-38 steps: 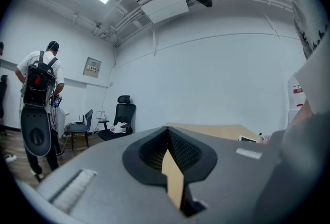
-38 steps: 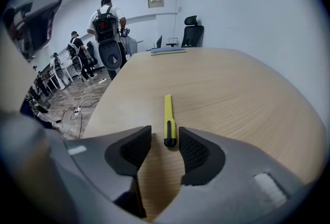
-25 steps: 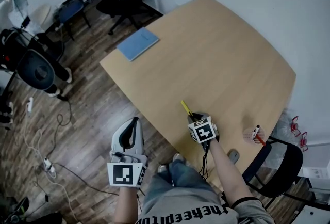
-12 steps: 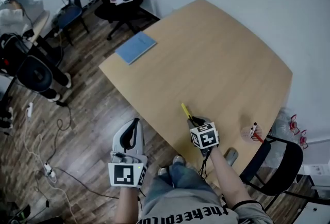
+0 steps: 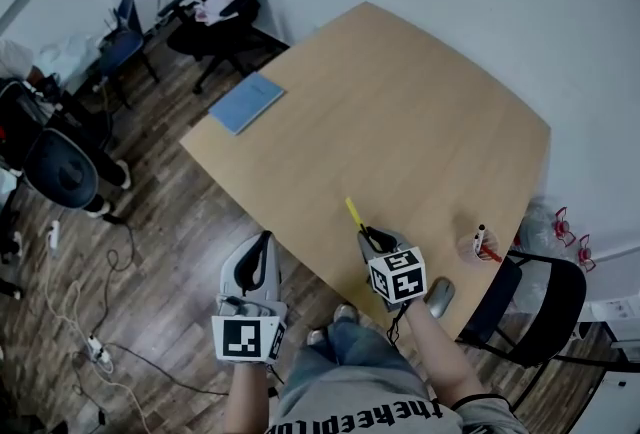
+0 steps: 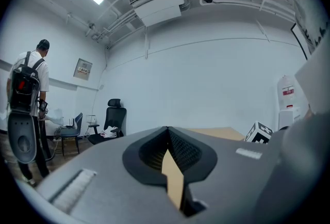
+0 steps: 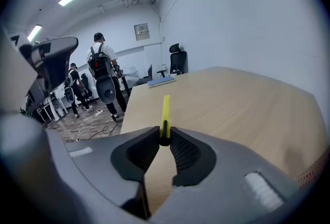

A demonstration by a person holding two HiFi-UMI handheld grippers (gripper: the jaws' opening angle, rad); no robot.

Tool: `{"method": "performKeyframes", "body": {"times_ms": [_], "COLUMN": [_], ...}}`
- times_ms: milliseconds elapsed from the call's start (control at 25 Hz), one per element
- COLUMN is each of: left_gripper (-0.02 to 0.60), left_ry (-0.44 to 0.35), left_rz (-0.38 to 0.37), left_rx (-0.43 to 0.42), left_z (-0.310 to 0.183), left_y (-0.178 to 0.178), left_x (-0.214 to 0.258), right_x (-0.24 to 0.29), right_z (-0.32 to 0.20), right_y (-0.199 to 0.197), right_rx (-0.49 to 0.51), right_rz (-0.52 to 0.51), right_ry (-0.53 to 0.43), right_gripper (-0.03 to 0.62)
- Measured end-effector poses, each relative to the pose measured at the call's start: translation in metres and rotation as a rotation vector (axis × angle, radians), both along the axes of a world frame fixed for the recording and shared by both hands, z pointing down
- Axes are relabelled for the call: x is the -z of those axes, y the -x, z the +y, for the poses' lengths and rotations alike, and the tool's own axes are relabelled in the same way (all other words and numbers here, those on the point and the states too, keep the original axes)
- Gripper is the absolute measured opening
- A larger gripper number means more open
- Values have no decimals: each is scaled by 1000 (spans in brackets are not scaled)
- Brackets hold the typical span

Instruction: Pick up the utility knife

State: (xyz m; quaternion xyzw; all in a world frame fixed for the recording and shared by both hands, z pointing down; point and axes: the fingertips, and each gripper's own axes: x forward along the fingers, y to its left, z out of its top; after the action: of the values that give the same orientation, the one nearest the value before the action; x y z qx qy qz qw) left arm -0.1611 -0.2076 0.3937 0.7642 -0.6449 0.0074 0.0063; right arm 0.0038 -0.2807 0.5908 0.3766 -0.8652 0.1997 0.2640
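Raised since earlier, right tool [image 7: 164,138] clamps yellow utility knife [image 7: 165,108] over table [image 7: 242,99].

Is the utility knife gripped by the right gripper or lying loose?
Gripped: right gripper pinches one end of the utility knife; its yellow body juts over the table.

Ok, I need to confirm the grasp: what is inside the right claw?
The right claw is shut on the yellow utility knife, pinching its dark rear end at the tips; the body juts out over the wooden table. The claw itself covers the clamped part.
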Motion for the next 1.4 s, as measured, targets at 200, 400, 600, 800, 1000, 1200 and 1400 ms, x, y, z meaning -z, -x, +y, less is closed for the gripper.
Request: {"method": "performKeyframes", "body": {"times_ms": [200,400,600,800,1000,1200,1400], "left_gripper": [20,20,20,20,20,20,20], "left_ry": [-10,-11,-19,-27,-35,-39,-40], "left_rz": [-4,-5,-5,-8,-9,-13,-12], "left_rx": [-24,-39,-55,-71,-84,-101,-115], "left_z": [4,9,16,20,24,27,32], "left_y": [-8,-11,-15,-19,-22,-26,-33], "left_x": [2,4,5,7,10,10,13], "right_x": [22,45,67,84,99,117,134], "right_z": [8,13,22,28,36,43,52], "right_y": [-6,-11,-14,-17,-20,-24,-30], "right_rx": [-35,-66,-81,-91,-101,-109,-116], "right_rz": [-59,-104,-130,-143,-153,-175,-192], "right_ry": [-35,-83,-137,-184,-228,-266,-314], "right_gripper": [67,67,67,67,67,67,67]}}
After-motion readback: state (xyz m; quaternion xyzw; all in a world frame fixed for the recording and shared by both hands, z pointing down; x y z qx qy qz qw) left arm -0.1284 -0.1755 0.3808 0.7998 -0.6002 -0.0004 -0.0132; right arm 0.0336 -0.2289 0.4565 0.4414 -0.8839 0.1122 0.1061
